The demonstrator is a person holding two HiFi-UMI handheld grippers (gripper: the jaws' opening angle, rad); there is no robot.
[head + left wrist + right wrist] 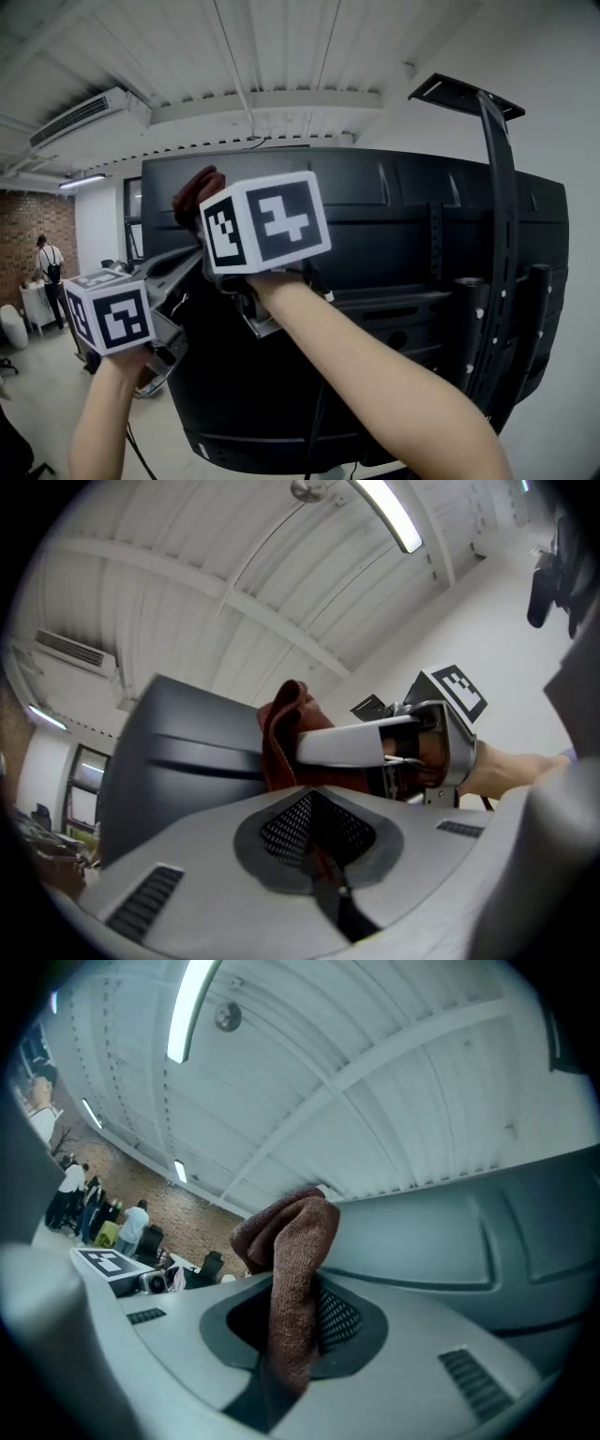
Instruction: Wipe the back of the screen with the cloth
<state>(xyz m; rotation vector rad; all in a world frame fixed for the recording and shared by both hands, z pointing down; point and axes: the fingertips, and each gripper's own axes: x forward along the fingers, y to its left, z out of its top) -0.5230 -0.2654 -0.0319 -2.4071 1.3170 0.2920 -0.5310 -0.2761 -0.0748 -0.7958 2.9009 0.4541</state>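
The right tool (286, 1354) clamps the cloth (295, 1241) at the 10 o'clock corner of the screen (394, 234). The left tool (323, 855), jaws together and empty, sits at 7 o'clock from it.

Left gripper (314, 829) – jaws together, nothing between them. Just beyond, the right gripper (306, 749) has a red-brown cloth (279, 731) bunched at its tip, touching the black screen (178, 757) – strip light (389, 513) overhead.

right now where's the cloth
The cloth is pinched in the right hand-held gripper, up at the top left edge of the screen back in the head view, just above the left hand-held gripper.
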